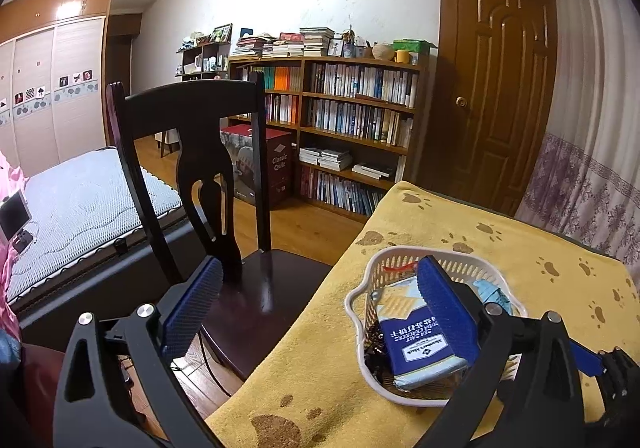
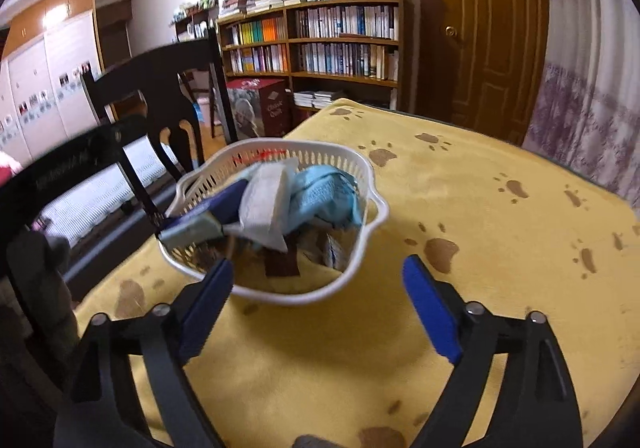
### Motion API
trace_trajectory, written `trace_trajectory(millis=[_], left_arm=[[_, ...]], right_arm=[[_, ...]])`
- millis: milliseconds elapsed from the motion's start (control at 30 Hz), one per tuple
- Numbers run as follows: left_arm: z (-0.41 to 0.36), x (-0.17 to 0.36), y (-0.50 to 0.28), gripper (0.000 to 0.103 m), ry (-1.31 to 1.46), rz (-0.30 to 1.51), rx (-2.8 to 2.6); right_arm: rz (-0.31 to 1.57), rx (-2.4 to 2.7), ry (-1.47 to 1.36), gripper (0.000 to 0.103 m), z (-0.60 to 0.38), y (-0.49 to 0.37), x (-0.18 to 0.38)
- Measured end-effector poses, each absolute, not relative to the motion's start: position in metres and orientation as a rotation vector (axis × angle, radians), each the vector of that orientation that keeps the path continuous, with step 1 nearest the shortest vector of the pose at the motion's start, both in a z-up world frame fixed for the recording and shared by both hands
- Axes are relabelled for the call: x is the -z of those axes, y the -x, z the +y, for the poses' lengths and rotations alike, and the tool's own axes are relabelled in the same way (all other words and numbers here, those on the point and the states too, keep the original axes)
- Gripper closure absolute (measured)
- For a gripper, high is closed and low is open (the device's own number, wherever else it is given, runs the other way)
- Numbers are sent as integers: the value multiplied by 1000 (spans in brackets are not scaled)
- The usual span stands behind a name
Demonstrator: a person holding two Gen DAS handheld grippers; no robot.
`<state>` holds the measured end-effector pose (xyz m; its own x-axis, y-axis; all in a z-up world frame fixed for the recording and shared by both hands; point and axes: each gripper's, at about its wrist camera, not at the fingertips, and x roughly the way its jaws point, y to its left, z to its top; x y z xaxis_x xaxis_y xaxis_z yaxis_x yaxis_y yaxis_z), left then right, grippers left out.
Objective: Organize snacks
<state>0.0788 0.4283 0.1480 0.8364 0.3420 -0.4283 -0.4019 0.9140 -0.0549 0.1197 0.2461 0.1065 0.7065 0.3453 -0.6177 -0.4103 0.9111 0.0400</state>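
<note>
A table covered by a yellow cloth [image 2: 460,207] printed with brown paw marks carries the things. One white slatted plastic basket [image 2: 360,260] sits directly on the cloth, toward the table's left edge and nearer the near side. To the basket's right and beyond it, the cloth lies bare.

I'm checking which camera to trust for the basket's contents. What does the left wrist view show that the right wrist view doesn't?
Left wrist only: the blue cracker pack's printed label, and the bed.
Right wrist only: a white packet and a light blue packet on top.
Both: the white basket on the yellow cloth, the chair and the bookshelf.
</note>
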Motion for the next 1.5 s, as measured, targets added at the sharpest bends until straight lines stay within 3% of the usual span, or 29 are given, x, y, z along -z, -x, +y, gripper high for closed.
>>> trace_trajectory(millis=[300,1500], left_arm=[[409,-154,-68,3,81,432,-384],[376,-138,-36,3,-180,509,-338]], right_arm=[[622,-347,167,5,239,-98,-114],[580,-320,198,5,232,-74,-112]])
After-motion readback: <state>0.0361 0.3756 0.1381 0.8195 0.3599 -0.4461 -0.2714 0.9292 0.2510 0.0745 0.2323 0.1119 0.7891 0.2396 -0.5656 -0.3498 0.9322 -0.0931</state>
